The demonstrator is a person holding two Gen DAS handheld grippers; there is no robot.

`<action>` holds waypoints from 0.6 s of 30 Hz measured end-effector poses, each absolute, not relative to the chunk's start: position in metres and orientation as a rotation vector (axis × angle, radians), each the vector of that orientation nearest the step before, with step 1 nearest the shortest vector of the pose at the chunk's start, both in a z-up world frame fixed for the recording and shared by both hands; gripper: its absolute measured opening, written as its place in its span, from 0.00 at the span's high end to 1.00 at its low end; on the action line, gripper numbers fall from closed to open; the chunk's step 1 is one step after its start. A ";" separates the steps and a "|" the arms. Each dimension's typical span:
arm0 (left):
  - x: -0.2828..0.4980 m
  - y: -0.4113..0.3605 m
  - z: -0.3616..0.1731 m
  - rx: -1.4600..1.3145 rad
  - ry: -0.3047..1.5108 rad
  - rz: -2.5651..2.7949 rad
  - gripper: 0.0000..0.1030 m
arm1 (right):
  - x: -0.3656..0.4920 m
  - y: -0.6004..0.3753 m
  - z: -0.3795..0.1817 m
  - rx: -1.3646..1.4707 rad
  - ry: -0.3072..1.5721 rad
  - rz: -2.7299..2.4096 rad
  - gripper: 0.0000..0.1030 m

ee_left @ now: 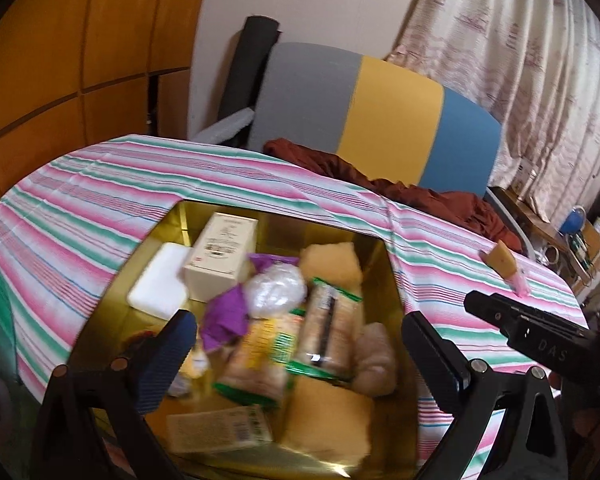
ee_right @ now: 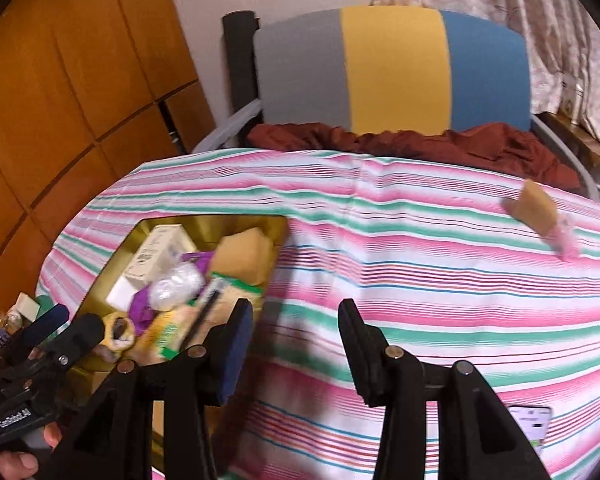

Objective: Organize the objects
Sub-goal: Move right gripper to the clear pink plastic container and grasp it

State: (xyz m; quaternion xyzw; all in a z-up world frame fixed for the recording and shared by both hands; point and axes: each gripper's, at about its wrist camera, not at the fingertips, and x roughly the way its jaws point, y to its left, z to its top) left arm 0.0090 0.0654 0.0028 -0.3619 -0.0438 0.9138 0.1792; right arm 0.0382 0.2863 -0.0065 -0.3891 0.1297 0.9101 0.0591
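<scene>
On the striped tablecloth [ee_right: 420, 280], toward its left edge, sits the gold box [ee_left: 392, 280], packed with a cream carton [ee_left: 220, 256], a white block [ee_left: 160, 284], purple wrapping [ee_left: 224, 312], green-trimmed packets [ee_left: 328, 328] and tan sponges [ee_left: 332, 260]. Your left gripper [ee_left: 300, 356] hovers over this box, fingers spread wide with nothing pinched between them. Your right gripper [ee_right: 296, 344] hangs above bare cloth just beside the box's right wall, fingers parted and empty. Near the table's far right corner lies a lone tan sponge piece [ee_right: 534, 206], touching a small pink item [ee_right: 566, 240], well apart from the box. Behind the far edge stands a grey, yellow and blue chair [ee_right: 396, 68] bearing a rust-red cloth [ee_right: 460, 144].
</scene>
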 end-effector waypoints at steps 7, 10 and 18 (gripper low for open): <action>0.020 0.111 0.006 -1.014 -0.034 2.492 0.00 | 0.062 0.339 -0.009 -1.147 0.424 2.665 0.57; 0.027 0.134 0.007 -1.008 0.015 2.448 0.00 | 0.072 0.362 -0.009 -1.130 0.441 2.634 0.56; 0.044 0.196 0.001 -1.012 0.101 2.304 0.00 | 0.105 0.458 -0.018 -1.051 0.509 2.481 0.52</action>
